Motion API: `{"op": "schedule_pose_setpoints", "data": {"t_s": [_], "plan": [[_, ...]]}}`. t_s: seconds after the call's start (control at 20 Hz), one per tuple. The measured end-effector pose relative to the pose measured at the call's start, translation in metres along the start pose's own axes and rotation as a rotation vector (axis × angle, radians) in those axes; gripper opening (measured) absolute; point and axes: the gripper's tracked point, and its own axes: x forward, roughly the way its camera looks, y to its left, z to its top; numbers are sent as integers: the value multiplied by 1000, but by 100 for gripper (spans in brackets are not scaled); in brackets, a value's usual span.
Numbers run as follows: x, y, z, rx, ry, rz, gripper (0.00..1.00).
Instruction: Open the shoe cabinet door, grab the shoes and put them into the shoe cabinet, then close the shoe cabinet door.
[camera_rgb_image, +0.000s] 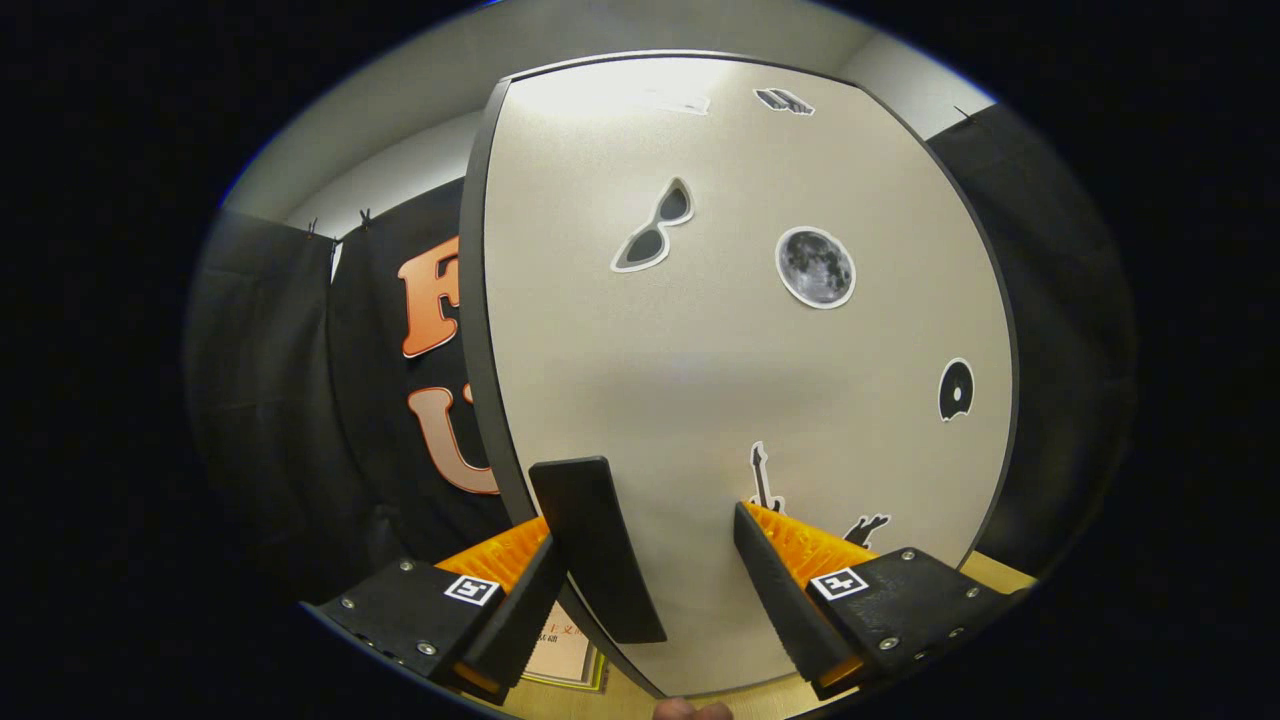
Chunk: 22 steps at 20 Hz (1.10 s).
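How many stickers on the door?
6 on the door: faint one and dark one at top, sunglasses, moon, disc, guitar by the claw; a figure is partly hidden.

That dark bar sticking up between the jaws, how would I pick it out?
Start at the big pale cabinet door dotted with stickers. Follow its dark edge down to where the gripper stands open around it. There sits the handle, a plain dark upright slab between the jaws, close to one and apart from the other. Unlike the flat stickers, such as the moon or sunglasses, it stands out from the door.
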Motion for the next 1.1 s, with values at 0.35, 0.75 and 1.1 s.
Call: {"op": "schedule_pose_setpoints", "data": {"t_s": [0.35,0.75,1.1], "plan": [[-33,1,4,39,2,20,96],[-128,-20,9,-4,8,18,95],[-236,-49,25,-30,-2,20,95]]}}
